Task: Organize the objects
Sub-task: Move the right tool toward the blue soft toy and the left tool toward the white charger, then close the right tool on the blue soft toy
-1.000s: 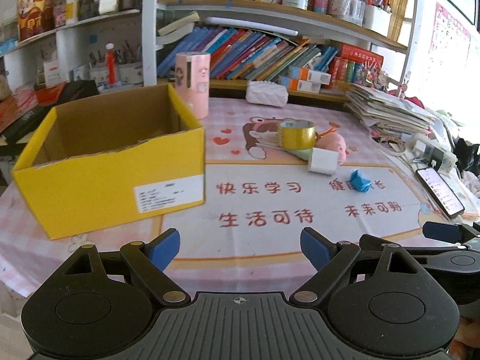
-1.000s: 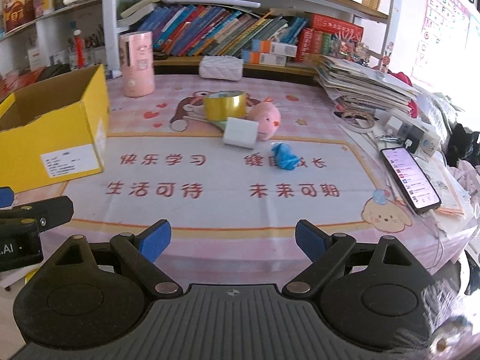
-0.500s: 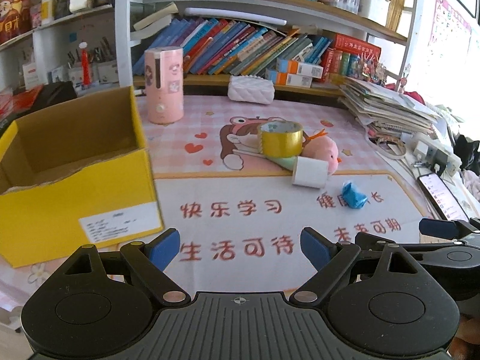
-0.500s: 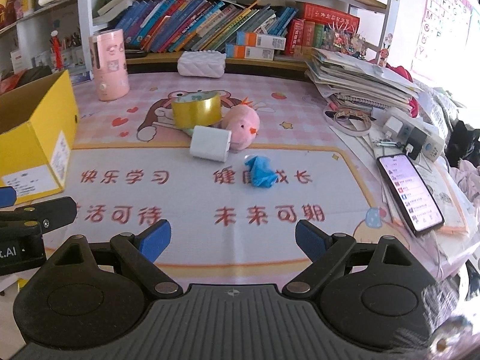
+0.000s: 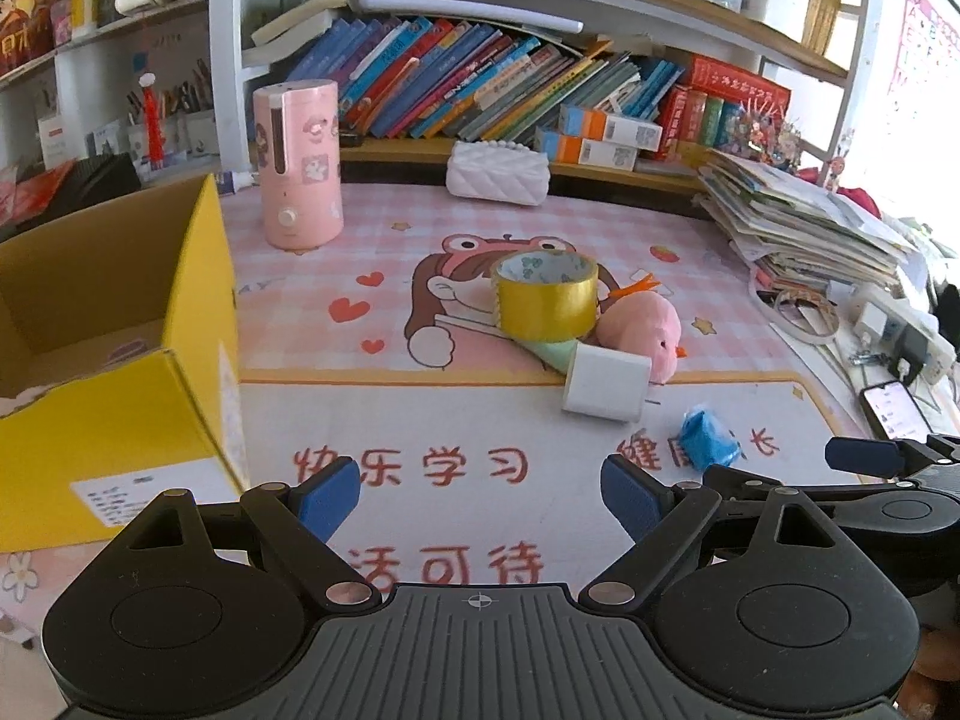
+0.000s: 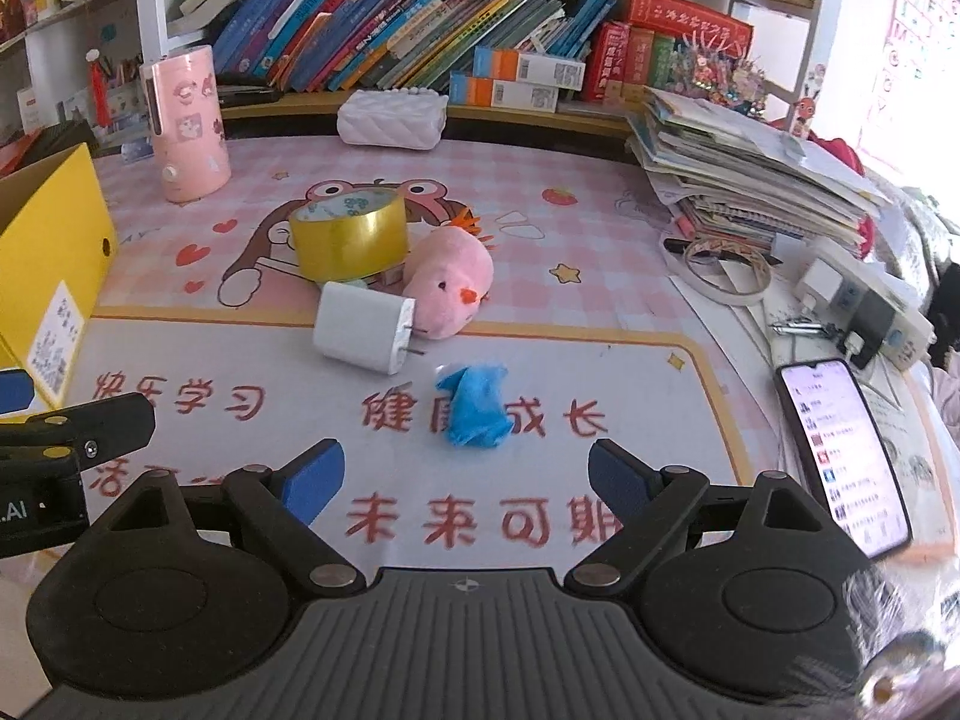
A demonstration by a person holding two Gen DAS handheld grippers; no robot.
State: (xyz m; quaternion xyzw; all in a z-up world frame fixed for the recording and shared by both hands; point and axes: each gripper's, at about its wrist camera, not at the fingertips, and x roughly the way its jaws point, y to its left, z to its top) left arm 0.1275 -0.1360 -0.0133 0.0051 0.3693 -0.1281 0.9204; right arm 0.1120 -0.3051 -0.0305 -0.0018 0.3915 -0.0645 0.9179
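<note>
A gold tape roll [image 5: 545, 300] [image 6: 348, 240], a pink plush chick [image 5: 642, 336] [image 6: 450, 288], a white charger plug [image 5: 606, 384] [image 6: 363, 327] and a crumpled blue piece [image 5: 708, 441] [image 6: 477, 405] lie together on the pink mat. An open yellow cardboard box [image 5: 108, 420] [image 6: 54, 252] stands at the left. My left gripper [image 5: 480, 489] hangs open over the mat's red lettering, short of the plug. My right gripper [image 6: 465, 477] is just short of the blue piece; its jaws are closing slightly, still wide, with nothing between them.
A pink humidifier [image 5: 297, 162] and a white quilted pouch [image 5: 498, 171] stand at the back below the bookshelf. At the right are a paper stack [image 5: 810, 228], a white tape ring [image 6: 726, 270], a power strip [image 6: 864, 306] and a lit phone [image 6: 840, 450].
Both grippers have moved forward and to the right over the mat. The yellow box has slid toward the left edge of both views, and the pile of small objects looks nearer.
</note>
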